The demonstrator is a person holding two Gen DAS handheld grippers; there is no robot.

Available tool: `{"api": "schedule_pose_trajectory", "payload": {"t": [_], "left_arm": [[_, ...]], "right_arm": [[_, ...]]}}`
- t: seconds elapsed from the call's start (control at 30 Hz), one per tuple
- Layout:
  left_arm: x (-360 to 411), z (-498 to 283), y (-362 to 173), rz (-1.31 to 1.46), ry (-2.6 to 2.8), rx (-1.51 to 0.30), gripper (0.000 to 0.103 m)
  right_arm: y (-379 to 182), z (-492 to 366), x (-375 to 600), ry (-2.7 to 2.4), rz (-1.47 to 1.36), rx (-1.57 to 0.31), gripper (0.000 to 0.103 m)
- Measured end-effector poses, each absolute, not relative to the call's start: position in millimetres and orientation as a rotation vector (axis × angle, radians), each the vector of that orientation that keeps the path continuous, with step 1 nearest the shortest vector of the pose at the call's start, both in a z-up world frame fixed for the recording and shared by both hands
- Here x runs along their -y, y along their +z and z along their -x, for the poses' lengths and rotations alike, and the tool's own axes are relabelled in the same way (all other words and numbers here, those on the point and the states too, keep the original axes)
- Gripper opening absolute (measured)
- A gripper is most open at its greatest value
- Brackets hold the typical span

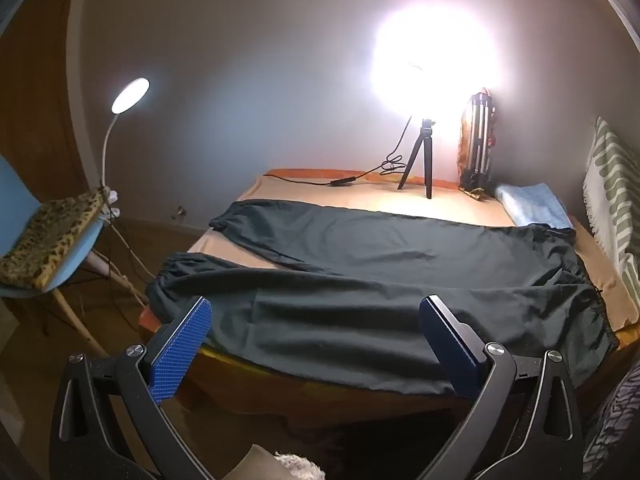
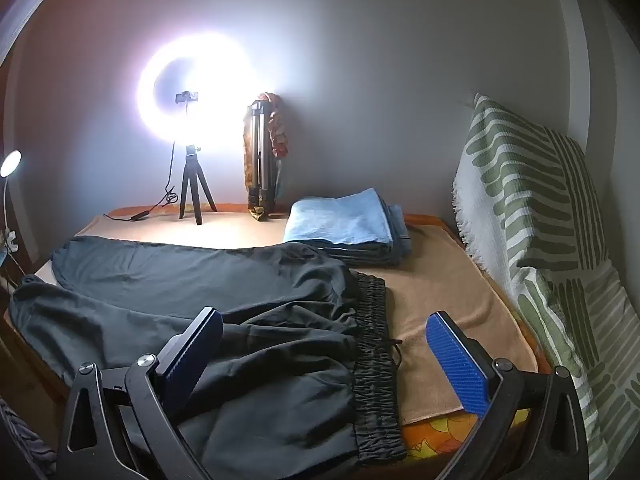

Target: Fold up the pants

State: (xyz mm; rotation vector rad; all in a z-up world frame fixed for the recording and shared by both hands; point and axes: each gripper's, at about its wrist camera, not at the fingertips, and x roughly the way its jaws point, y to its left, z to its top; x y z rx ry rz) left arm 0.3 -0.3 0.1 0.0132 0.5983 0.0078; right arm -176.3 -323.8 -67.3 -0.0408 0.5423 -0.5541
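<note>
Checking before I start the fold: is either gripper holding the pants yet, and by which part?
Nothing is held. The left gripper and right gripper are both open above the dark pants, pads clear of the fabric.

The pants (image 2: 192, 300) are plain black, spread on a tan cloth (image 2: 440, 292); under it shows an orange and yellow patterned sheet (image 2: 432, 440). The folded towel (image 2: 344, 220) is light blue. The blanket (image 2: 532, 208) has green stripes on white. The chair (image 1: 68, 256) is pale blue, its cushion (image 1: 52, 232) leopard-spotted. The fingers (image 1: 180, 348) wear textured blue pads.
</note>
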Motion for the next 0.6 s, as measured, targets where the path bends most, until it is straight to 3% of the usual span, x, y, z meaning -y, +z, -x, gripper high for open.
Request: {"api": "schedule_pose_trajectory", "payload": {"t": [0.6], "left_arm": [[-5,-3,-1,0.007,0.007,-0.593,0.103]], "right_arm": [[-71,177,326,-0.565,0.045,-0.548,0.103]]}}
